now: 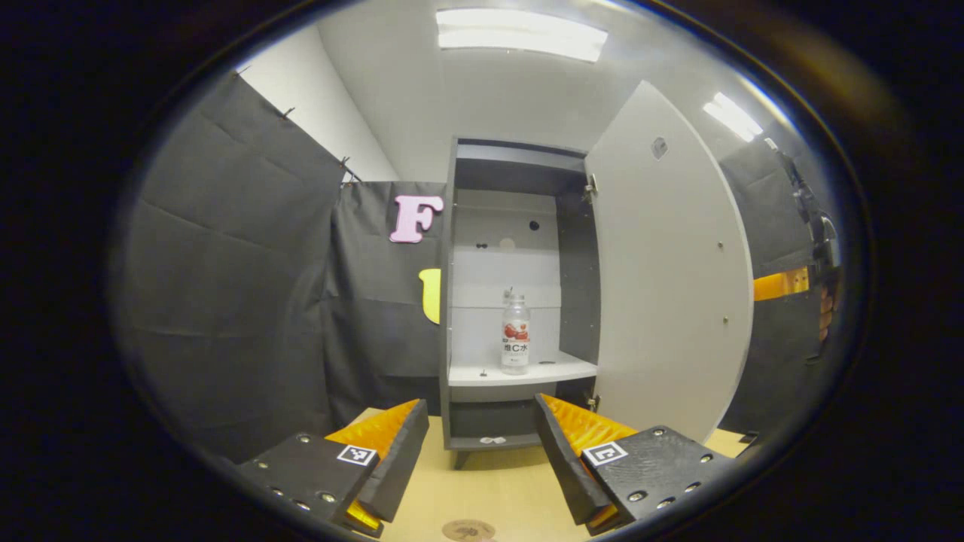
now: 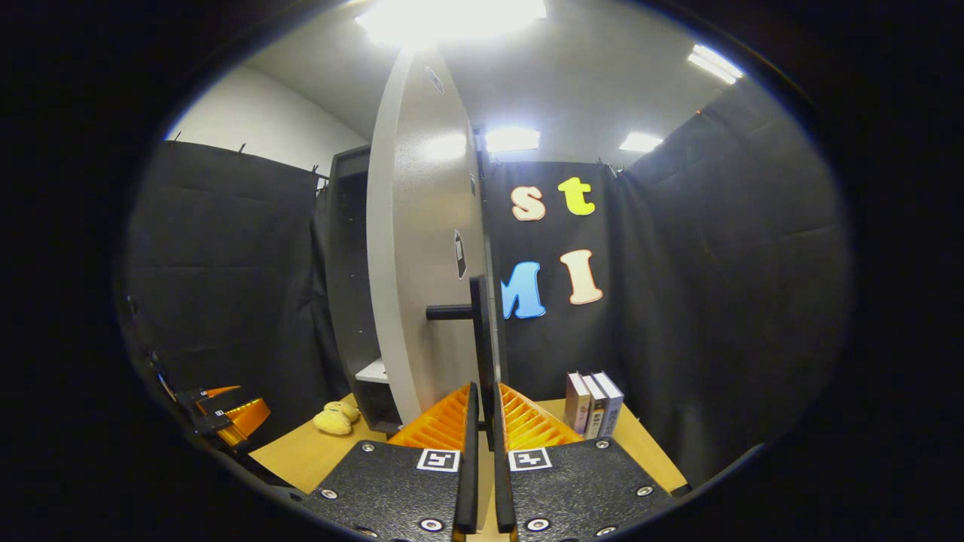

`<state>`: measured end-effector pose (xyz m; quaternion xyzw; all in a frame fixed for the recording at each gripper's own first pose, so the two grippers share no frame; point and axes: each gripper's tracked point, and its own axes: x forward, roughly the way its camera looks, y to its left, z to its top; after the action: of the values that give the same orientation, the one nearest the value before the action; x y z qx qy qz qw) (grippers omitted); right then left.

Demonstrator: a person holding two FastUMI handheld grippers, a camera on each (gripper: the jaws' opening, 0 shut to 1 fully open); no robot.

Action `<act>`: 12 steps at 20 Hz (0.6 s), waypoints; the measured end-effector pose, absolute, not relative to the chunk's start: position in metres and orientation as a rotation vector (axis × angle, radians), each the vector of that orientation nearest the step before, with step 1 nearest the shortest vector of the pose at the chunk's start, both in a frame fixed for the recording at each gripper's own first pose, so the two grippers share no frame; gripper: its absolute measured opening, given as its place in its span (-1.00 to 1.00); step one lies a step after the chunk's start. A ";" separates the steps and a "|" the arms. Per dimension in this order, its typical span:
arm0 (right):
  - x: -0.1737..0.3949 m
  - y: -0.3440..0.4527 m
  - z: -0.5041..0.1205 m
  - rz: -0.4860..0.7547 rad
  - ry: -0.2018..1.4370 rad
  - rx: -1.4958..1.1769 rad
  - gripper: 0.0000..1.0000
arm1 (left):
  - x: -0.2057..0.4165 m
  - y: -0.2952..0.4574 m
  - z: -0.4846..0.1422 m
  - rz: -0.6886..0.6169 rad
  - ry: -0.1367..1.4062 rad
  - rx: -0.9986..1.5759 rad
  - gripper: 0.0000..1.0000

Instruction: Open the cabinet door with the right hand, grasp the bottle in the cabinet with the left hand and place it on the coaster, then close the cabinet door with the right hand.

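In the left gripper view the cabinet stands open on the table, its door swung wide to the right. The bottle stands upright on the cabinet's white shelf, alone there. The left gripper hangs in front of it, well short of the shelf, fingers spread wide apart. A round coaster lies on the table at the bottom edge, between those fingers.

The right gripper view looks along the door's edge: the right gripper has its fingers pinching the dark handle. It also shows 3 books upright on the table and a yellow plush toy beside the cabinet's foot.
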<state>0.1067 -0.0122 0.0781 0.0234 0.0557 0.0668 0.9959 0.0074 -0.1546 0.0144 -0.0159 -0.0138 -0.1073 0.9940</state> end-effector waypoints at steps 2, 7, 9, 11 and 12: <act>0.106 -0.034 0.078 0.104 0.100 0.037 -0.82 | 0.012 -0.171 0.019 -0.212 -0.029 -0.025 0.63; 0.094 -0.040 0.078 0.200 0.077 0.124 -0.82 | 0.033 -0.205 0.026 -0.198 -0.020 -0.046 0.67; 0.085 -0.055 0.074 0.170 0.064 0.100 -0.84 | 0.046 -0.209 0.039 -0.191 -0.028 -0.068 0.67; 0.073 -0.064 0.070 0.155 0.064 0.078 -0.52 | 0.070 -0.213 0.054 -0.202 -0.045 -0.080 0.67; 0.067 -0.071 0.067 0.144 0.059 0.066 -0.09 | 0.085 -0.216 0.060 -0.212 -0.044 -0.078 0.67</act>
<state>0.0673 -0.0708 0.0674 0.0332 0.0292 0.0720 0.9964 0.0846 -0.2160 0.0597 -0.0390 -0.0220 -0.1056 0.9934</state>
